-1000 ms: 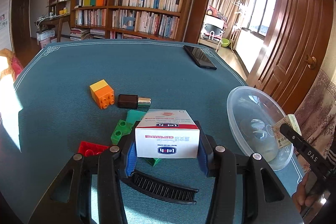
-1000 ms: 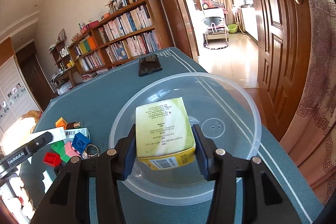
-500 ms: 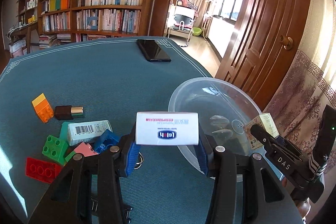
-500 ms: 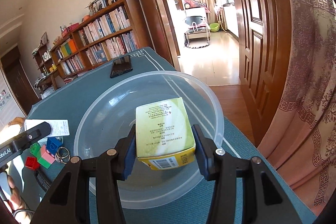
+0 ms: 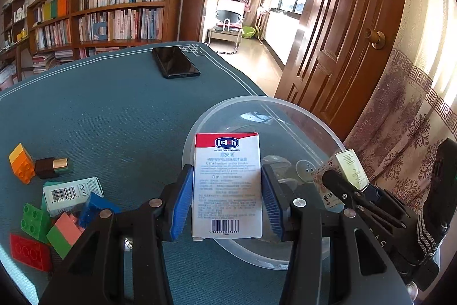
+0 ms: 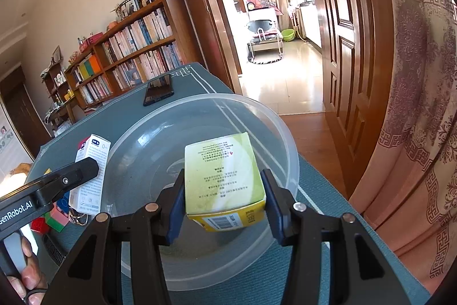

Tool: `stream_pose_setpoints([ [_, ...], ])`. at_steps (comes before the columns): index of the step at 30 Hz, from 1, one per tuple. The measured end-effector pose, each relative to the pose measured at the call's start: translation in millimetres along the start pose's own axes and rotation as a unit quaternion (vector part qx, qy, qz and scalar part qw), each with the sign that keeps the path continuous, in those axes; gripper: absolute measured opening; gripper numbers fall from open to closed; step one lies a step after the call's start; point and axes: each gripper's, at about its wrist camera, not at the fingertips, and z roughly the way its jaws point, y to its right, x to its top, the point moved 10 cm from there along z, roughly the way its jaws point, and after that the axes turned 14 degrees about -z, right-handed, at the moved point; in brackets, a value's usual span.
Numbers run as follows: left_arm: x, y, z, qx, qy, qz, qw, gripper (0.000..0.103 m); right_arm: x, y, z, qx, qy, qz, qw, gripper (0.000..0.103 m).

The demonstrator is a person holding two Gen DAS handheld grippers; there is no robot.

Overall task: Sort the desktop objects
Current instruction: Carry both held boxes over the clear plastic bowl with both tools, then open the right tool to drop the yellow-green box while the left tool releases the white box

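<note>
Left wrist view: the left claw (image 5: 227,199) is clamped on a white box (image 5: 227,185), its blue pads (image 5: 182,205) pressing the box's two long sides; the box stands upright between them, red band and logo on top, barcode at the bottom, and it hangs at the near left rim of the clear bowl (image 5: 242,105), partly over it; the bowl sits on the green desk (image 5: 114,110). To the right of the bowl the right claw (image 5: 340,176) reaches in, closed on a green box (image 5: 350,169) held over the bowl's right edge. Left of the bowl lies a heap: an orange brick (image 5: 21,166), a brown tube (image 5: 52,167), a barcoded carton (image 5: 71,195), a blue brick (image 5: 95,207), green bricks (image 5: 35,222) and a red plate (image 5: 30,252). Beyond the bowl, near the desk's far edge, lies a phone (image 5: 175,62).

Right wrist view: the right claw (image 6: 224,200) grips the green box (image 6: 222,176) by its two sides, barcode end toward the camera; the box hangs above the inside of the bowl (image 6: 285,139), clear of its floor. At the bowl's left rim the left claw (image 6: 85,170) holds the white box (image 6: 90,176) upright, just outside or at the rim; which, I cannot tell. A hand (image 6: 28,273) grips that claw's handle at the lower left. The phone (image 6: 158,89) lies beyond the bowl.
</note>
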Motion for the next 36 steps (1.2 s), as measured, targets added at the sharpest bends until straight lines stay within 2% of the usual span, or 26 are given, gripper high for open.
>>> stream_pose_setpoints([
  [5, -3, -3, 6, -0.006, -0.011, -0.009, 0.9999, 0.051, 0, -1, -1, -0.002, 0.002, 0.0, 1.0, 0.054],
  [9, -3, -5, 4, -0.015, -0.01, -0.016, 0.9997, 0.063, 1, -1, 0, -0.004, 0.003, 0.002, 1.0, 0.055],
  [11, -2, -5, 2, -0.019, -0.006, -0.017, 0.9997, 0.066, 0, -1, -1, -0.003, 0.005, 0.003, 1.0, 0.06],
  [29, -13, -21, -7, -0.008, -0.019, -0.035, 0.9992, 0.066, 2, -3, -5, -0.01, 0.015, 0.001, 1.0, 0.065],
  [36, -30, -11, -7, -0.011, -0.039, 0.001, 0.9992, 0.066, 1, -6, -6, -0.009, 0.015, 0.0, 1.0, 0.067],
])
